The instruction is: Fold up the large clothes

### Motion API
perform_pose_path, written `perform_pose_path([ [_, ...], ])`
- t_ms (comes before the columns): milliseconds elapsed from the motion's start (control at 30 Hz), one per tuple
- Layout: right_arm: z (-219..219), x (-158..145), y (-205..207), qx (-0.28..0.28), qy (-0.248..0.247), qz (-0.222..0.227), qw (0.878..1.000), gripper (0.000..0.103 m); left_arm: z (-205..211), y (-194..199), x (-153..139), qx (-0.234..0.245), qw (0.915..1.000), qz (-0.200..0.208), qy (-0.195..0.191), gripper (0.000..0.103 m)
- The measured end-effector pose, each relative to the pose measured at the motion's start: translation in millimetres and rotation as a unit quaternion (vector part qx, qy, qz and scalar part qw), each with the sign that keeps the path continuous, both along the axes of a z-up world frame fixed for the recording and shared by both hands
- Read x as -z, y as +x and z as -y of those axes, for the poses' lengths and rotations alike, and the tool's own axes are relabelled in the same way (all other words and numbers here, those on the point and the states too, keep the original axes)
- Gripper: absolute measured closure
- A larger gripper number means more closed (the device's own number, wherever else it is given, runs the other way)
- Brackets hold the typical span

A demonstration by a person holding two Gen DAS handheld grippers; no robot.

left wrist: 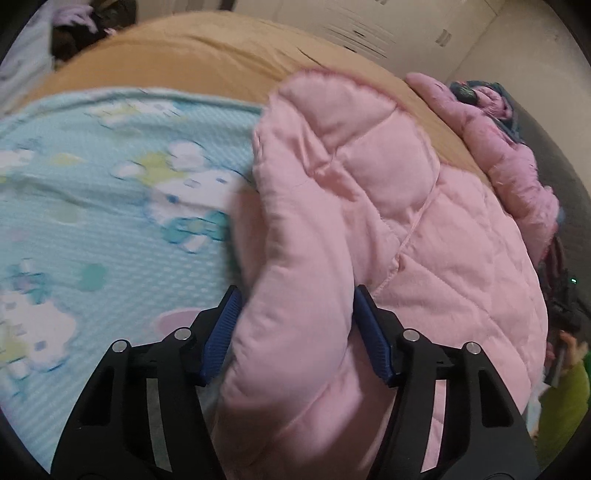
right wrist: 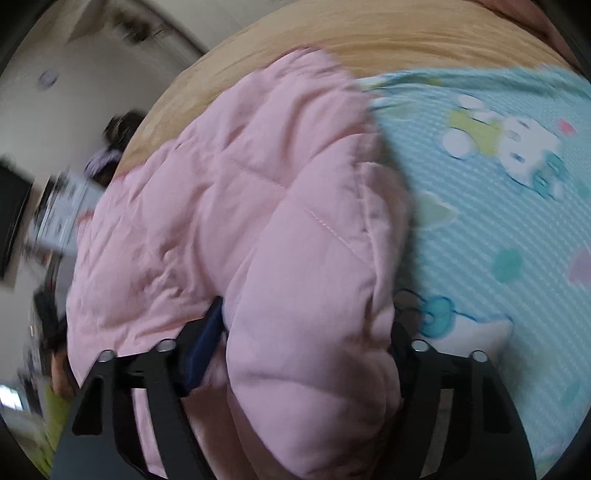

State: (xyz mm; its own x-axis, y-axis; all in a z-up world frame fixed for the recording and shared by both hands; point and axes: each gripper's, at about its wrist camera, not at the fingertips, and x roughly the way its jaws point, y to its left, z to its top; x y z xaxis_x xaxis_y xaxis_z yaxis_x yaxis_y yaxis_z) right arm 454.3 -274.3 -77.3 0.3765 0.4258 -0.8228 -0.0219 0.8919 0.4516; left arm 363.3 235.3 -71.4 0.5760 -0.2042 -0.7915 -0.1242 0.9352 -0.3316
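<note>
A pink quilted padded jacket (left wrist: 369, 192) lies on a bed, partly over a light blue cartoon-print mat (left wrist: 110, 206). My left gripper (left wrist: 297, 295) is shut on a thick puffy fold of the jacket, and both blue pads (left wrist: 221, 332) press into it. In the right wrist view the same jacket (right wrist: 240, 192) bulges between the fingers of my right gripper (right wrist: 309, 301), which is shut on a thick padded roll. Its left blue pad (right wrist: 205, 339) shows against the cloth. The right finger is mostly hidden behind the jacket.
A tan bedsheet (left wrist: 192, 51) lies under the mat and jacket. A darker pink fuzzy garment (left wrist: 517, 166) sits at the bed's right edge, with dark clothes (left wrist: 92, 33) at the far left. White wall and cupboards stand behind. Room clutter (right wrist: 62, 210) lies left of the bed.
</note>
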Motion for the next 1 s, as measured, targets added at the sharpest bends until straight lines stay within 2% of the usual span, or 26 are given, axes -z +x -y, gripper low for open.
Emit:
perform_pose_path([
  [33,6,-18,-6,0.018,-0.027,0.035,0.999,0.016,0,-8,-15,-0.008,0.9995,0.017,0.026,0.047],
  [100,9,-50,-18,0.036,-0.063,0.1,0.992,0.016,7,-18,-42,-0.013,0.9965,0.053,0.063,0.039],
  [133,3,-66,-24,0.03,-0.065,0.132,0.989,0.016,18,-23,-61,-0.012,0.9932,0.081,0.083,0.03],
  [167,-9,-78,-28,0.012,-0.066,0.15,0.986,0.016,27,-22,-69,-0.005,0.9919,0.092,0.087,0.027],
  [267,-61,-96,-32,-0.057,-0.093,0.181,0.977,0.016,89,1,-83,0.082,0.9891,0.104,0.064,0.02],
  [300,-83,-98,-31,-0.083,-0.104,0.184,0.974,0.016,106,9,-81,0.105,0.9874,0.099,0.064,0.02],
  [367,-117,-94,-24,-0.121,-0.131,0.177,0.968,0.015,144,34,-65,0.15,0.982,0.071,0.09,0.02],
  [433,-139,-76,-12,-0.141,-0.177,0.152,0.962,0.015,152,58,-44,0.158,0.9817,0.032,0.102,0.019],
  [467,-140,-68,-6,-0.142,-0.185,0.14,0.962,0.014,150,68,-34,0.155,0.9822,0.017,0.105,0.012],
  [500,-135,-59,0,-0.133,-0.177,0.123,0.967,0.008,141,78,-25,0.139,0.9845,0.009,0.107,0.009],
  [533,-127,-52,5,-0.122,-0.161,0.112,0.973,0.005,129,85,-18,0.121,0.9875,-0.002,0.1,0.009],
  [600,-107,-44,11,-0.087,-0.143,0.103,0.981,0.004,108,90,-13,0.095,0.9918,-0.011,0.084,0.01],
  [700,-94,-40,11,-0.078,-0.116,0.095,0.986,0.004,95,84,-13,0.09,0.9931,-0.006,0.074,0.01],
  [800,-82,-61,-4,-0.079,-0.088,0.111,0.987,0.004,84,56,-32,0.086,0.9934,0.014,0.074,0.011],
  [867,-64,-76,-17,-0.081,-0.083,0.132,0.984,0.004,69,27,-51,0.06,0.9911,0.045,0.11,0.009],
  [933,-45,-78,-26,-0.086,-0.095,0.12,0.985,0.004,52,4,-60,0.037,0.9889,0.062,0.13,0.009],
  [1000,-28,-71,-30,-0.092,-0.099,0.1,0.986,0.004,28,-13,-59,0.013,0.9897,0.043,0.136,0.009],
])
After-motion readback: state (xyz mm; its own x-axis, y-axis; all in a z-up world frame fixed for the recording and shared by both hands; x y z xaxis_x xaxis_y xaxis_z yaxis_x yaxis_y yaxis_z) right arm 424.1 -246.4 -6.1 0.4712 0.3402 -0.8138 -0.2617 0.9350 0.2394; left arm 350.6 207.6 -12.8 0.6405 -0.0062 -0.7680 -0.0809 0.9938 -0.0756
